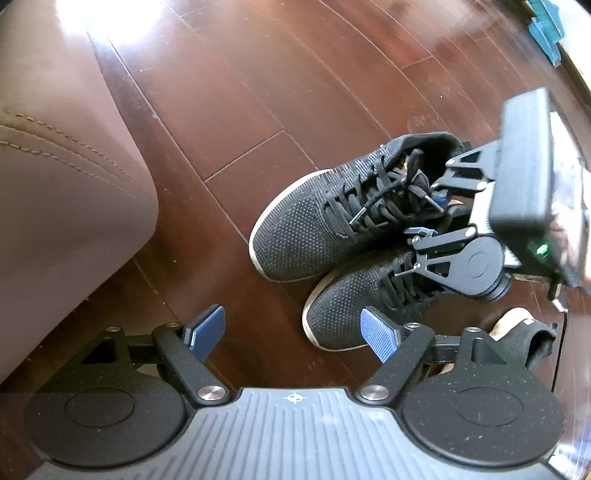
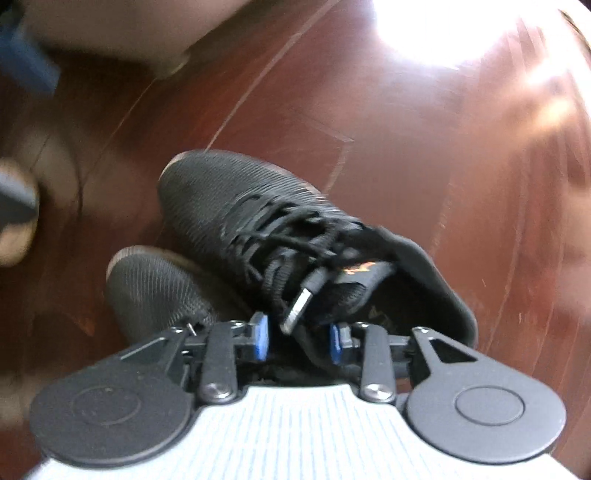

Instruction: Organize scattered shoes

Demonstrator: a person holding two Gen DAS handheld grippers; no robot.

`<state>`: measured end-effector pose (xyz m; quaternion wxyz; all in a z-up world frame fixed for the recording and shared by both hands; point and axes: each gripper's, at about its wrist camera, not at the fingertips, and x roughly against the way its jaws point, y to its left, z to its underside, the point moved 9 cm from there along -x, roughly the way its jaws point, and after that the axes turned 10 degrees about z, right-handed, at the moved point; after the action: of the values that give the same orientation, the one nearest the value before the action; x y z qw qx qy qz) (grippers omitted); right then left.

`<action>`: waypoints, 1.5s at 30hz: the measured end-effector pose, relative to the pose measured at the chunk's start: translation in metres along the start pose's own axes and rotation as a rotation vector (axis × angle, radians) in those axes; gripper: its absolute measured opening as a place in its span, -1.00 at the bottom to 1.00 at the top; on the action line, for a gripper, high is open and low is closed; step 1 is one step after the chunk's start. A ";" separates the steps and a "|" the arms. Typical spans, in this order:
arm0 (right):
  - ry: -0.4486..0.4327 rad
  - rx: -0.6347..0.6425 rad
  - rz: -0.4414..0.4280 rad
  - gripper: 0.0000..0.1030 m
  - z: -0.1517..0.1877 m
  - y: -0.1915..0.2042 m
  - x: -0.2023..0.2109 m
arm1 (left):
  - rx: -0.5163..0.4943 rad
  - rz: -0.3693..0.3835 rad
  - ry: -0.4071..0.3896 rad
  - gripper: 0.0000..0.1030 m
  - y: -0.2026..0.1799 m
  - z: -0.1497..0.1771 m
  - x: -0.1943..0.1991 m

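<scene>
Two black mesh sneakers with white soles lie side by side on the dark wood floor. The farther sneaker [image 1: 306,221] [image 2: 229,199] is tilted and leans against the nearer sneaker [image 1: 343,310] [image 2: 155,284]. My right gripper [image 1: 430,216] [image 2: 298,341] is shut on the farther sneaker's collar wall beside the laces, a blue pad on each side. My left gripper [image 1: 293,332] hangs open above bare floor, just left of the nearer sneaker's toe, with nothing between its blue pads [image 1: 376,336]. The right wrist view is blurred.
A brown leather seat [image 1: 55,184] [image 2: 110,29] fills the left side. A teal object [image 1: 546,26] lies at the far right edge of the floor. A tan and black thing [image 1: 517,328] sits right of the sneakers. Sun glare brightens the floor beyond.
</scene>
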<state>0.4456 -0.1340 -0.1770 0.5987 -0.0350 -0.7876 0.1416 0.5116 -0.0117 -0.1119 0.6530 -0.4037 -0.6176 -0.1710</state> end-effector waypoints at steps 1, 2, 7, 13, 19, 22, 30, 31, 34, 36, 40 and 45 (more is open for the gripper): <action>-0.003 -0.013 0.004 -0.22 0.000 0.000 0.001 | -0.004 0.001 0.000 0.65 -0.001 0.001 0.000; -0.014 -0.055 0.017 -0.21 0.001 -0.002 0.006 | -0.017 0.003 0.001 0.65 -0.004 0.002 0.000; -0.074 -0.339 0.116 -0.20 0.014 -0.019 0.035 | -0.059 0.007 0.002 0.65 -0.015 0.007 -0.001; -0.072 -0.737 0.289 -0.19 0.076 -0.028 0.069 | -0.119 0.004 0.000 0.65 -0.030 0.013 -0.001; 0.007 -1.073 0.355 -0.18 0.154 -0.009 0.094 | -0.211 0.030 0.007 0.65 -0.057 0.028 -0.001; 0.068 -1.192 0.365 -0.18 0.189 0.017 0.099 | -0.268 0.030 0.019 0.65 -0.071 0.039 -0.003; 0.338 -1.556 0.350 -0.14 0.314 0.129 0.126 | -0.388 0.021 0.027 0.66 -0.106 0.071 -0.006; 0.369 -1.585 0.353 -0.13 0.327 0.140 0.127 | -0.406 0.021 0.029 0.66 -0.111 0.076 -0.007; 0.401 -1.688 0.356 -0.13 0.358 0.157 0.128 | -0.464 0.020 0.038 0.66 -0.129 0.093 -0.011; 0.381 -1.761 0.348 -0.08 0.373 0.159 0.126 | -0.487 0.021 0.042 0.66 -0.136 0.099 -0.013; 0.324 -1.870 0.351 -0.01 0.404 0.142 0.112 | -0.551 0.015 0.051 0.66 -0.155 0.117 -0.018; 0.244 -1.896 0.296 0.07 0.419 0.124 0.097 | -0.612 0.007 0.061 0.66 -0.176 0.136 -0.027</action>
<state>0.0047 -0.0691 -0.2214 0.3754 -0.6170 -0.4948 -0.4833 0.2889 -0.0269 -0.0942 0.5198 -0.5784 -0.5160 -0.3591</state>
